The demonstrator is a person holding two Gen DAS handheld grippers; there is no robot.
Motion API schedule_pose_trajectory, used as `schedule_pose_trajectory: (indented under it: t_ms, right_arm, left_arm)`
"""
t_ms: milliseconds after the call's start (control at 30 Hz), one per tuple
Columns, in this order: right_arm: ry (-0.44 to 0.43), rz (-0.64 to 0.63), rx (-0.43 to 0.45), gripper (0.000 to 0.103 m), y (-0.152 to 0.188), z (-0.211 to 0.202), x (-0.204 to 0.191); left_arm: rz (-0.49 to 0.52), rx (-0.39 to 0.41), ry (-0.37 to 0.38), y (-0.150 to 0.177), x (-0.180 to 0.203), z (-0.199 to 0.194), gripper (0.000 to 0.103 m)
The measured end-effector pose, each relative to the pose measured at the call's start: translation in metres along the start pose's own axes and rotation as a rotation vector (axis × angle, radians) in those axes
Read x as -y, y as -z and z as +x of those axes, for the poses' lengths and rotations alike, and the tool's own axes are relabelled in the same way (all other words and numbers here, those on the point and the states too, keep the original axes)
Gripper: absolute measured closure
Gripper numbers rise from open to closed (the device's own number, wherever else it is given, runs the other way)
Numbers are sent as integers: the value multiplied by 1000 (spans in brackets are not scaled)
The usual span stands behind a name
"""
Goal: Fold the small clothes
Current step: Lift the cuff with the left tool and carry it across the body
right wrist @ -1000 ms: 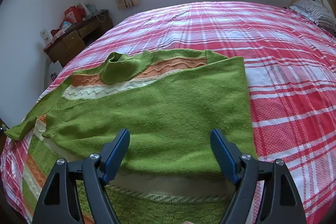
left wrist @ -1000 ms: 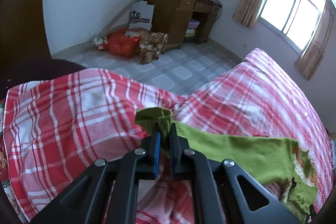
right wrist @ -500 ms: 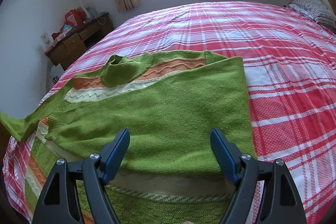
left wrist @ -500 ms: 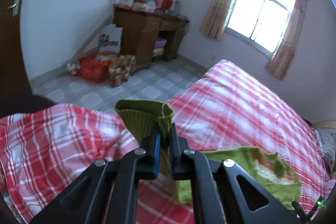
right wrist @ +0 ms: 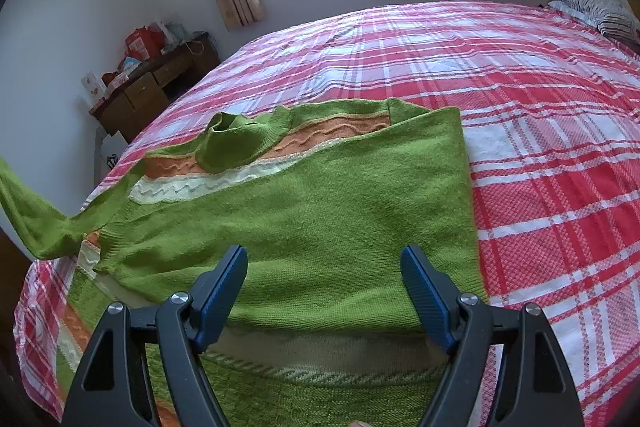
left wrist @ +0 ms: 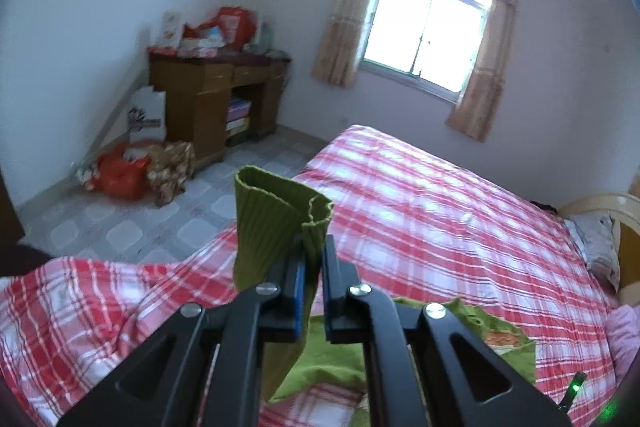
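Sweater (right wrist: 320, 211) first: I count one, green with orange and white wavy stripes, lying flat on the bed (right wrist: 520, 107) just in front of my right tool (right wrist: 323, 281). That tool hangs above it with its jaws wide apart and nothing between them. My left tool (left wrist: 312, 279) is squeezed tight on one green sleeve cuff (left wrist: 276, 219), lifted up off the bed. I have two tools in all. One bed fills most of the room, under a red and white checked cover. I see one window (left wrist: 428, 31) with two curtains, one brown desk (left wrist: 216, 95) piled with things, bags on the tiled floor (left wrist: 160, 219), and one pillow (right wrist: 596, 7).
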State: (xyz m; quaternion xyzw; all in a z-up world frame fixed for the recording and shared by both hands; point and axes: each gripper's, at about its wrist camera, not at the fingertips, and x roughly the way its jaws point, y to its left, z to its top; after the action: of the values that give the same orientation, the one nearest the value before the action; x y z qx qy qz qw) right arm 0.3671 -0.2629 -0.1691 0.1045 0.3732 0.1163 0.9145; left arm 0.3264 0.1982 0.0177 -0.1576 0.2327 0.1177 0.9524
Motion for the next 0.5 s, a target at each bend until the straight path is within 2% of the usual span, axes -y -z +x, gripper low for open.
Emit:
schedule_pose_trajectory:
  t_ms: [500]
  right_arm:
    - [-45,48,27,23,1,-6,10]
  left_arm:
    - [71,-4,190,-6,108,4,96]
